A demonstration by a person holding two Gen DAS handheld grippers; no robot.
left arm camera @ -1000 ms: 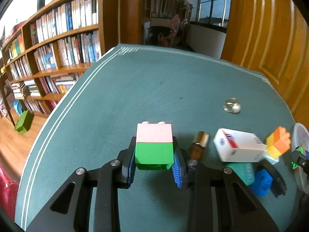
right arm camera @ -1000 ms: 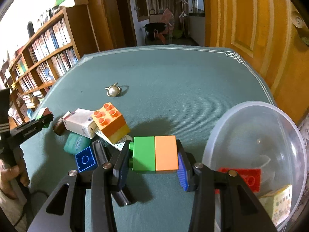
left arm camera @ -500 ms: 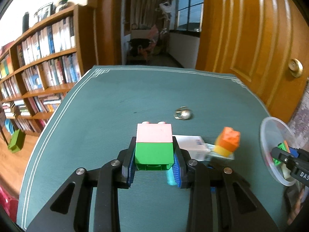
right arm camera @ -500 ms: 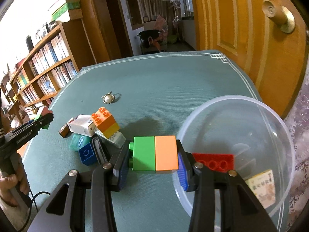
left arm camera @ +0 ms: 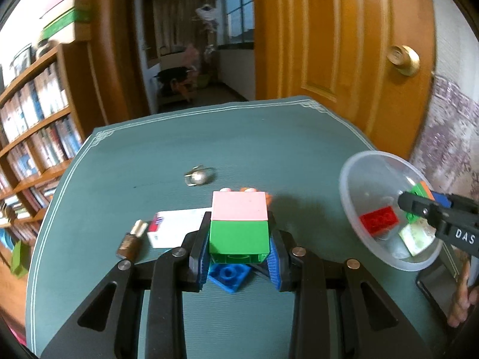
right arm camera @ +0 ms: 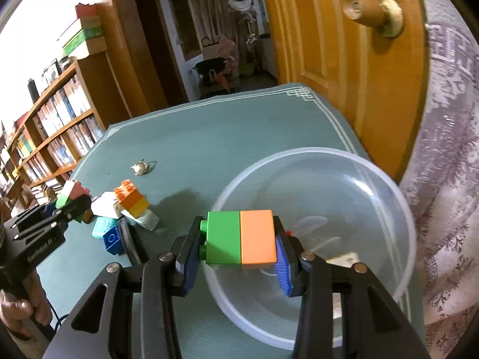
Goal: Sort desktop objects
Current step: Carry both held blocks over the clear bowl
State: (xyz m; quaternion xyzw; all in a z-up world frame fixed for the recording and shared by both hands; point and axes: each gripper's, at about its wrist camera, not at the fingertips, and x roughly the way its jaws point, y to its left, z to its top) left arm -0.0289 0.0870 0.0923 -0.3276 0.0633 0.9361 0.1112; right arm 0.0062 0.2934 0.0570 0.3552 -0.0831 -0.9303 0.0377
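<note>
Right wrist: both jaws pinch bricks, green-orange brick (right arm camera: pixel 241 236) over clear bowl (right arm camera: pixel 386 179), clutter (right arm camera: pixel 125 212) left.

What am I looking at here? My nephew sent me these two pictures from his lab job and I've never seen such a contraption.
There is no robot: a person holds two hand-held grippers, each with a fisheye camera looking along its jaws.

The left camera shows the left gripper shut on a pink-and-green toy block above the green table mat.

The right camera shows the right gripper shut on a green-and-orange toy block over a clear plastic bowl.

The left view shows a red toy brick in the bowl.

On the mat lie a white carton, a blue toy brick, an orange-and-yellow toy block, and a pearl ring.
</note>
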